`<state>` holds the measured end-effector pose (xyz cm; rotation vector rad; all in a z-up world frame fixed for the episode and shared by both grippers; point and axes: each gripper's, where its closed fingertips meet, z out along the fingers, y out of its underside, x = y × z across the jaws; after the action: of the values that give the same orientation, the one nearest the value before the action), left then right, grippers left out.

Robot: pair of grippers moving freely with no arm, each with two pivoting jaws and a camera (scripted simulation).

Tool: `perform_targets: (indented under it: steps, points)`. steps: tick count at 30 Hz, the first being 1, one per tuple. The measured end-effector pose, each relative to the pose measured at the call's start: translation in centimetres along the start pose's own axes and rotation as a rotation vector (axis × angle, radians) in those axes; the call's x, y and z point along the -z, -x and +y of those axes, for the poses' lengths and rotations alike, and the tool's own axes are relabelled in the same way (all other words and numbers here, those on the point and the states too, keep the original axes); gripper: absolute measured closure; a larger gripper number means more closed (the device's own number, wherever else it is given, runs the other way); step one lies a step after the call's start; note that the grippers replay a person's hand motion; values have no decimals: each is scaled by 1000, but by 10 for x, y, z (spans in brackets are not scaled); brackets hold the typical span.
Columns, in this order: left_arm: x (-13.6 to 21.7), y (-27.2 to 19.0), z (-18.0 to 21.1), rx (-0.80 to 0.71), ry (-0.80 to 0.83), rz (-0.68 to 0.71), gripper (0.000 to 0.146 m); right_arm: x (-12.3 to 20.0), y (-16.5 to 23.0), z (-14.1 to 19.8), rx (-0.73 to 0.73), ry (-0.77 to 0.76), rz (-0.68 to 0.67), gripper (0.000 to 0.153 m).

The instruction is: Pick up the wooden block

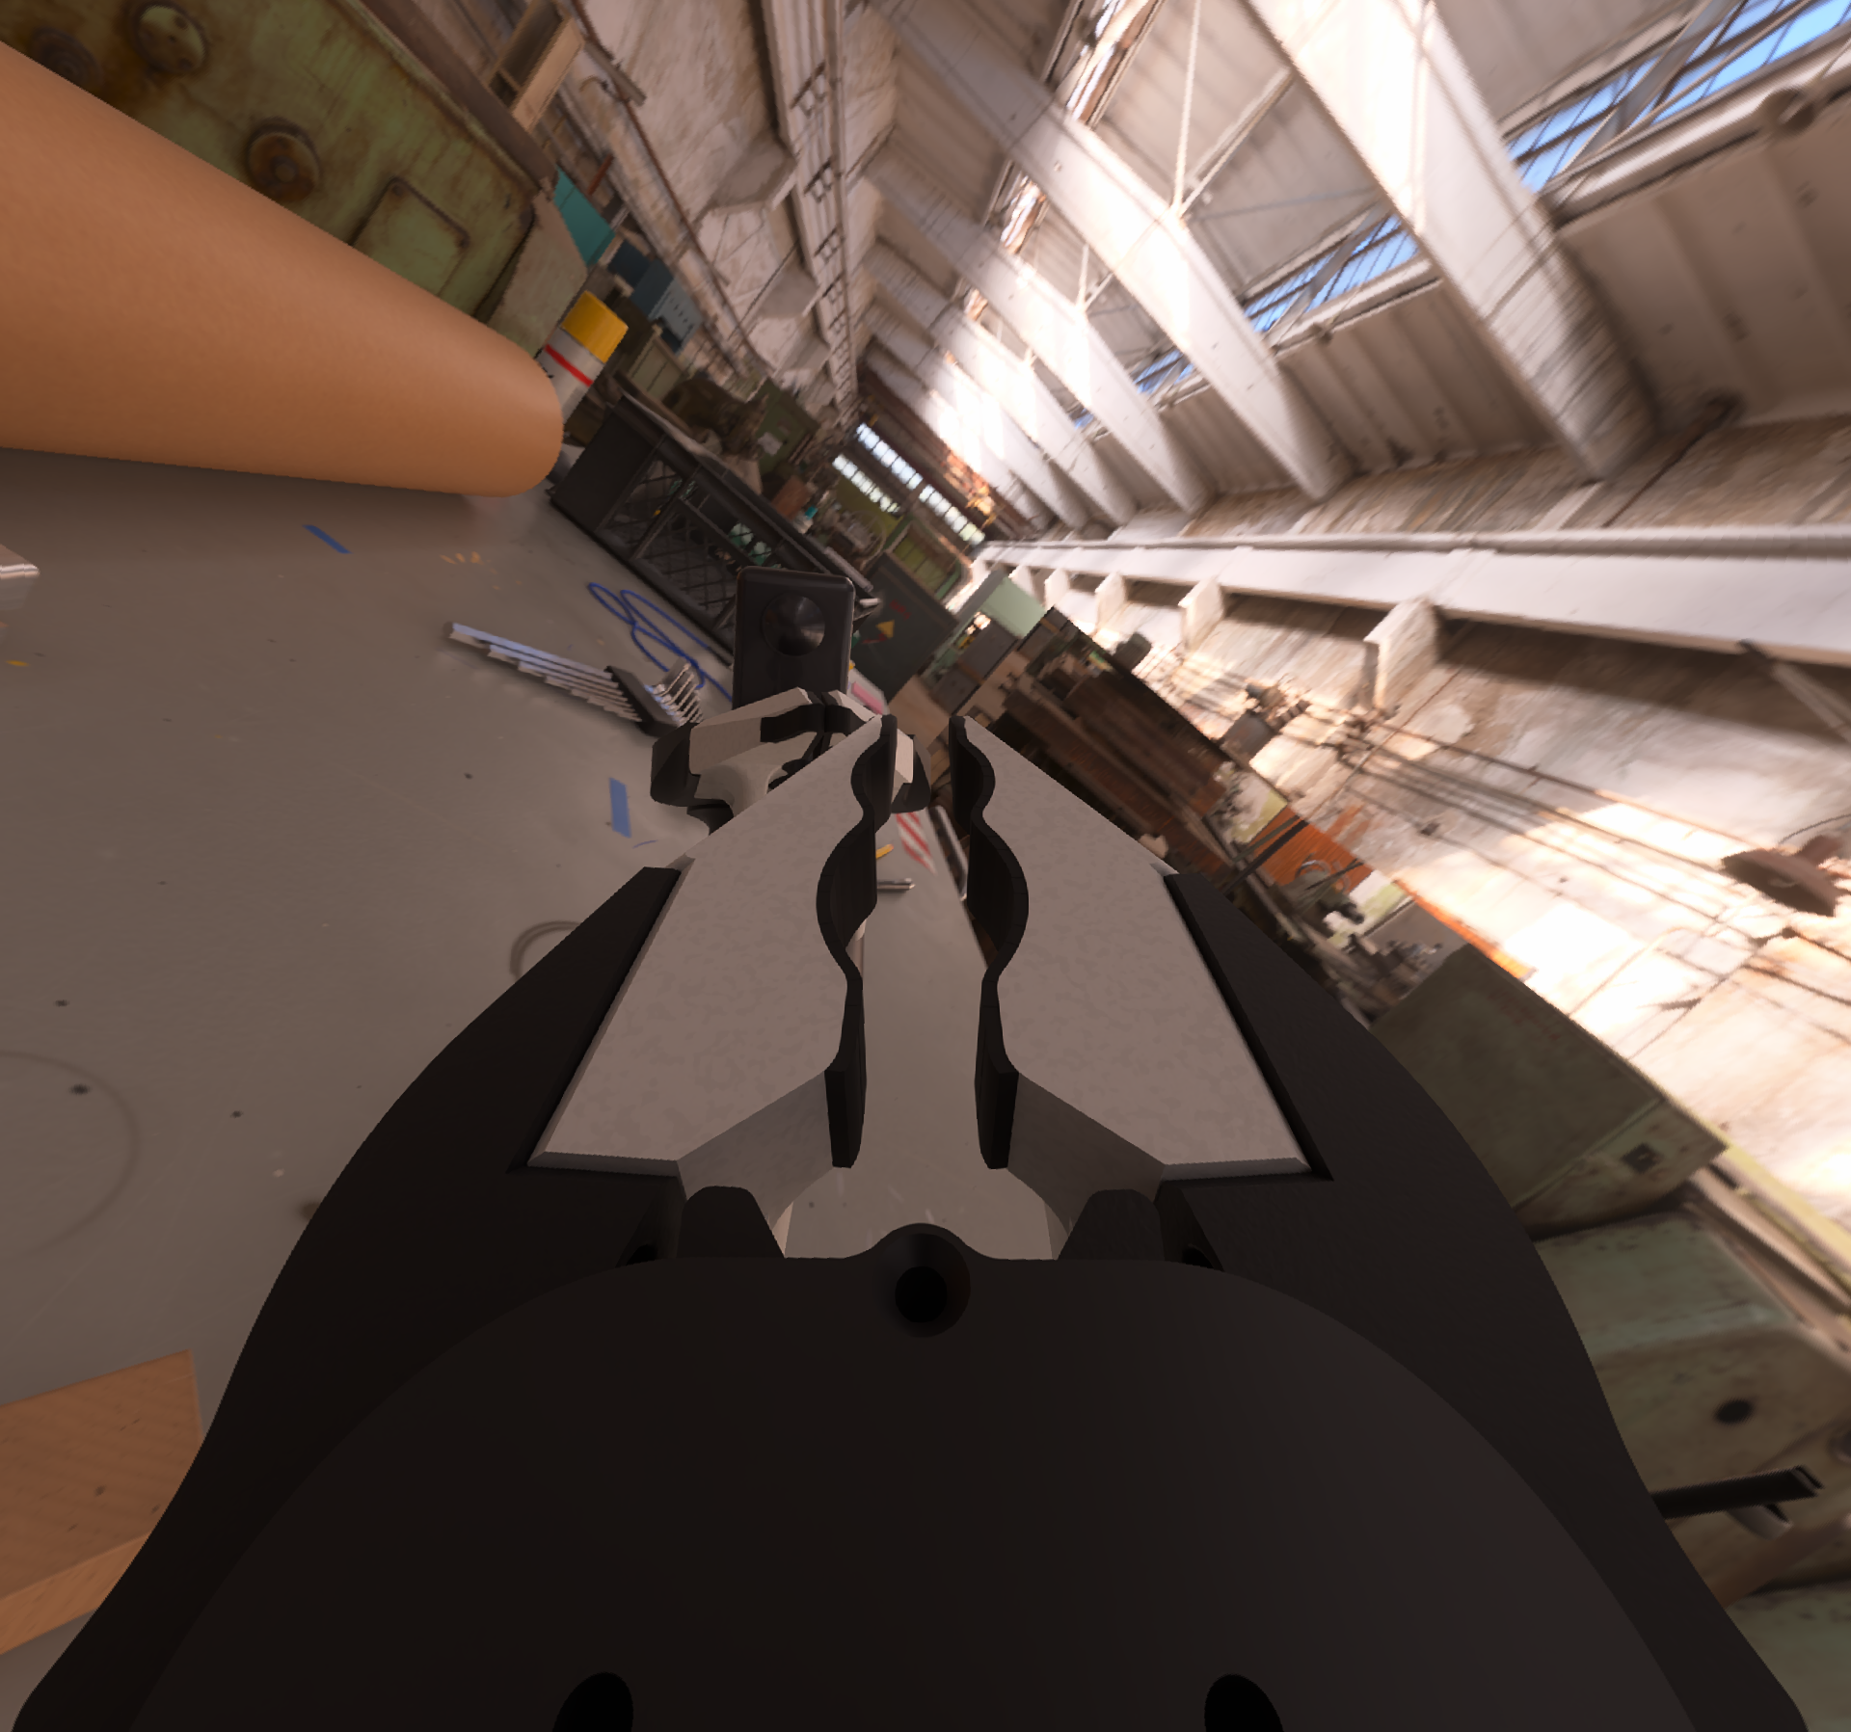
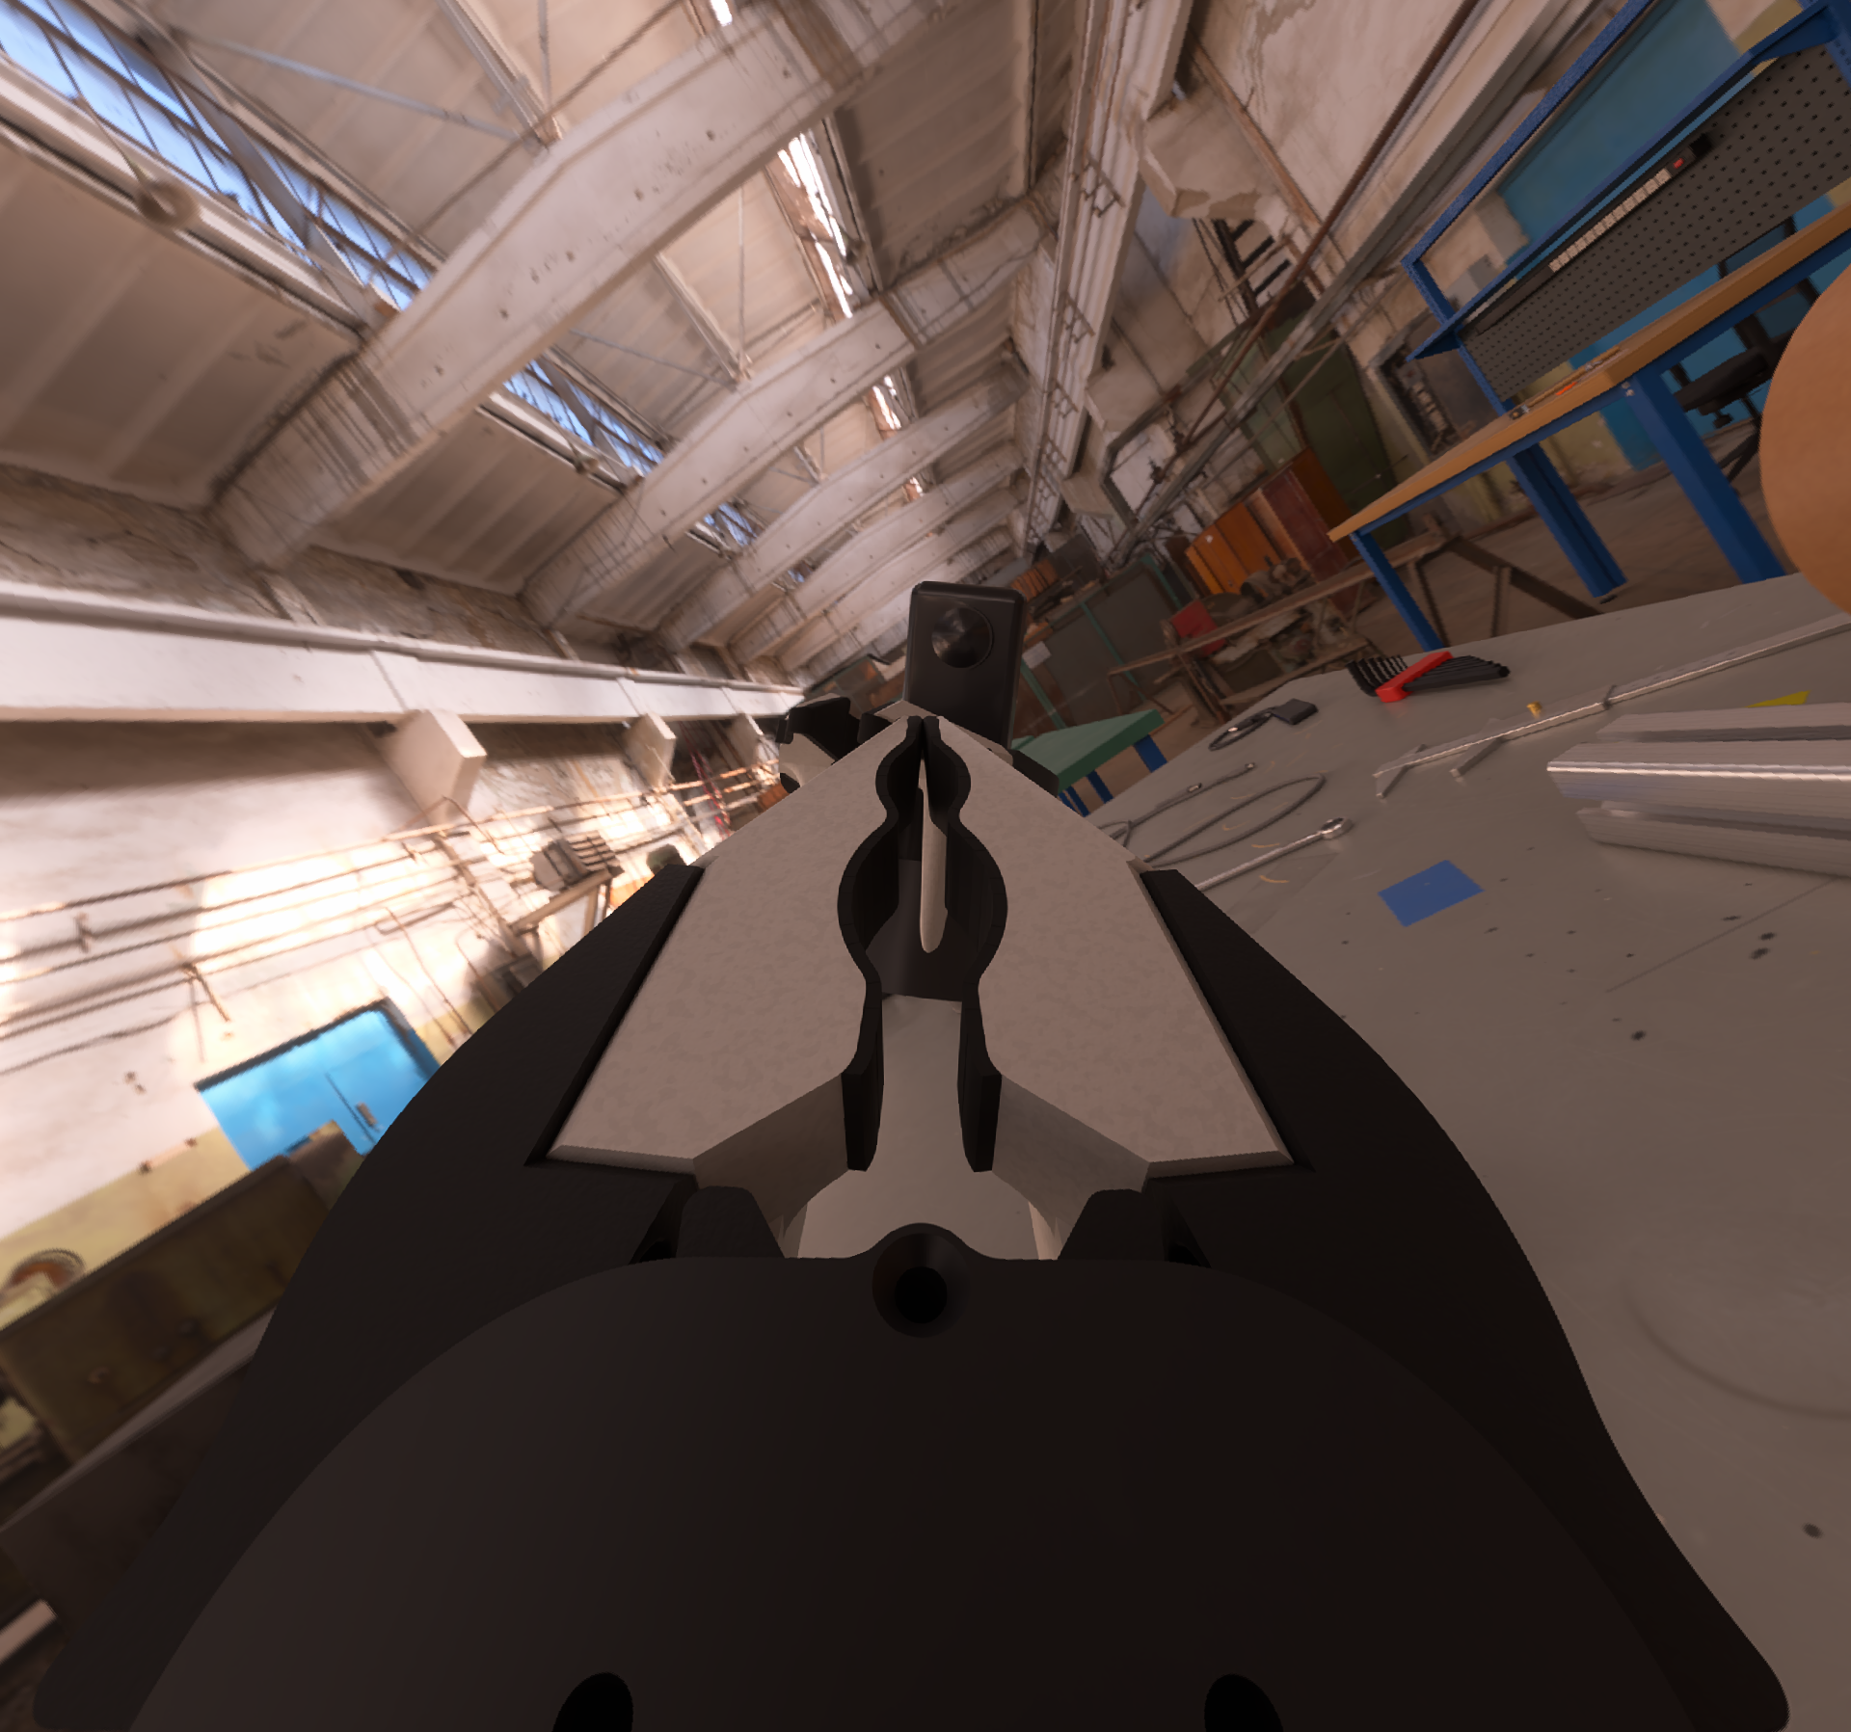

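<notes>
The wooden block (image 1: 90,1484) is a light, flat slab on the grey table (image 1: 250,933), at the bottom left of the left wrist view; part of it is cut off by the frame edge. My left gripper (image 1: 921,728) is slightly open and empty, to the right of the block and pointing past it along the table. My right gripper (image 2: 919,725) is shut with its tips touching and holds nothing. The block does not show in the right wrist view. Each view shows the other gripper straight ahead, in the left wrist view (image 1: 791,642) and in the right wrist view (image 2: 962,648).
A big brown roll (image 1: 250,332) lies on the table at the left and also shows in the right wrist view (image 2: 1813,482). Hex keys (image 1: 601,683) and a blue cable (image 1: 651,627) lie ahead. Aluminium profiles (image 2: 1703,783), a steel cable loop (image 2: 1232,813), a red hex key holder (image 2: 1417,678) and a blue-framed workbench (image 2: 1603,402) are at the right.
</notes>
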<state>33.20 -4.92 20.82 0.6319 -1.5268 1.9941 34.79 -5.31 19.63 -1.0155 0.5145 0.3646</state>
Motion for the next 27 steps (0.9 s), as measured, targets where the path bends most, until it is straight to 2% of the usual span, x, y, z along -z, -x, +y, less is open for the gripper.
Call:
perform_targets:
  steps: [8, 18, 27]
  points:
    - [0, 4, 1, -109, 62, -124, 136, 1, -1, 2, -41, -5, -19, 153]
    - [5, 17, 1, -156, 75, -207, 141, 3, 2, -2, -64, -21, -45, 153]
    - [2, 13, 7, -148, 104, -173, 140, 3, 4, 4, -4, 50, -37, 153]
